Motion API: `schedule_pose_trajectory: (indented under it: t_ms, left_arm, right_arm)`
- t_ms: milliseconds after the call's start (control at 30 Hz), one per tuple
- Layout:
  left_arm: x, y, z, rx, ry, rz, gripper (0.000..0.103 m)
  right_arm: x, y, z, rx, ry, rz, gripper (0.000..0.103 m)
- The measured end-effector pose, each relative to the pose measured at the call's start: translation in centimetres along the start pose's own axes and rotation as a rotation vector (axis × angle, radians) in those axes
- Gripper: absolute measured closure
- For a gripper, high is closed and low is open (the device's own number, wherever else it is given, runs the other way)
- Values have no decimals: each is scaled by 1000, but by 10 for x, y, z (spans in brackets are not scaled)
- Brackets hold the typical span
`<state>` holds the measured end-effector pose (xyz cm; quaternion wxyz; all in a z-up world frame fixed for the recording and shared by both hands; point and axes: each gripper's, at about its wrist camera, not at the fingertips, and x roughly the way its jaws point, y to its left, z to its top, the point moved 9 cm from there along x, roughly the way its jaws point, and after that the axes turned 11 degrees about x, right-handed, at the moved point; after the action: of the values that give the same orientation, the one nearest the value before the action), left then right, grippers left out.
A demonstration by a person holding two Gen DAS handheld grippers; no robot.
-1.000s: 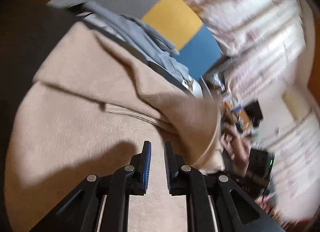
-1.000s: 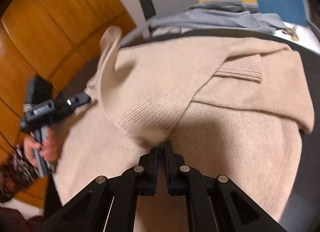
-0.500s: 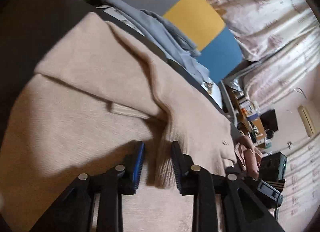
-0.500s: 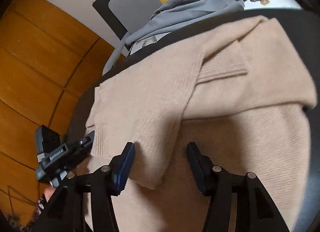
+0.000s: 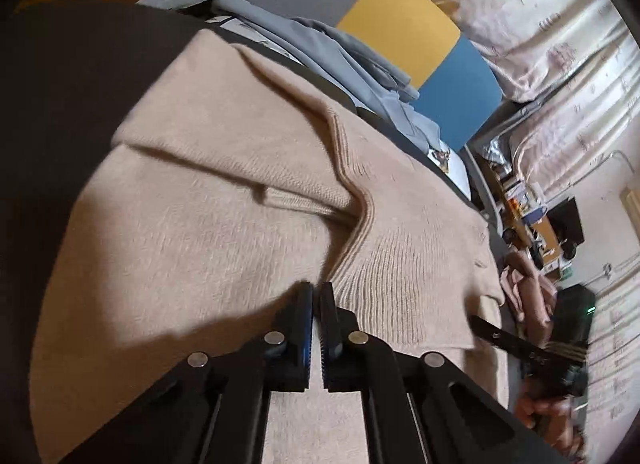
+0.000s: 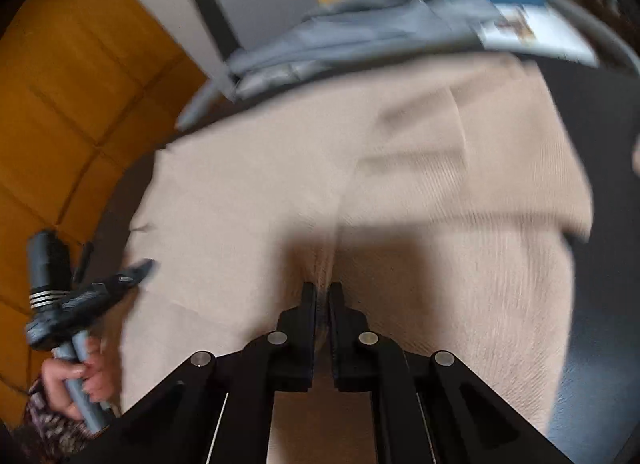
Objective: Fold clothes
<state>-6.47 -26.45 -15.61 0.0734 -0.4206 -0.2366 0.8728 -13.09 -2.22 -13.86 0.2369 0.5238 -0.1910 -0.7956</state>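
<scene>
Beige knitted sweater (image 5: 224,168) spread flat over a dark desk (image 5: 60,76), taken as the landmark. Both sleeves are folded inward across its body; a ribbed cuff (image 5: 296,200) lies near the sweater's middle, partly under the overlapping sleeve. Left tongs (image 5: 315,296): jaws have just been closing and now stand almost together at the ribbed lower edge of the overlapping sleeve; whether any knit is caught between them cannot be told, as the narrow slit between the blue pads (image 5: 306,328) looks bare. Right tongs (image 6: 322,292): jaws have just been closing and are now pinched on a small gathered ridge of the sweater (image 6: 440,264), the knit puckering toward the tips; this view is blurred. Beyond the sweater's far edge lies a heap of grey-blue clothes (image 5: 352,64), and behind that a panel in grey, yellow and blue (image 5: 400,28). In the right wrist view the left tongs (image 6: 140,268) reach the sweater's left edge, gripped by a hand (image 6: 80,380). In the left wrist view the person's other hand (image 5: 540,412) shows off the sweater's right edge
</scene>
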Motion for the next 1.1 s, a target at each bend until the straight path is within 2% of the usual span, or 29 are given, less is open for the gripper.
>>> schedule_pose_trajectory:
  t_ms: [100,167,300,367,433,533,567,633,700,800,900,1000,1067,1100]
  left_arm:
    - [-5,-1,-6,-7,1,-25,101]
    - [-14,-1,-4,-7,-17,-27,101]
    - [-31,-13,27,61,-126,15,96]
    - [-15,-30,40,120,-110,28,90]
    - [7,-46,50,181,-74,54,88]
    - [41,-53,52,256,-10,148,88]
    - [46,-54,51,267,-16,161,88]
    - [44,-54,46,308,-54,160,88]
    - [41,-52,39,334,-71,150,88]
    - [40,-50,36,340,-67,135,88]
    - [29,-52,36,343,-58,172,88]
    - [12,-58,31,333,-116,178,86]
    - [13,-60,24,335,-96,156,85]
    - [17,-59,19,352,-71,169,85]
  right_arm:
    - [-1,-9,2,81,-14,33,99]
    - [-5,-8,4,104,4,42,93]
    - [-38,9,28,-36,-166,-8,89]
    - [-39,23,38,-123,-192,-15,89]
    - [-18,45,47,-200,-175,-33,89]
    - [17,60,57,-334,-168,-144,87]
    - [27,59,61,-377,-167,-192,84]
    - [40,49,67,-433,-166,-288,71]
    - [41,28,74,-425,-170,-334,69]
    - [31,17,79,-352,-181,-287,68]
    - [21,22,75,-316,-188,-257,67]
    - [2,41,55,-278,-190,-126,63]
    - [3,49,37,-310,-155,-103,63]
    - [7,50,30,-332,-145,-116,63]
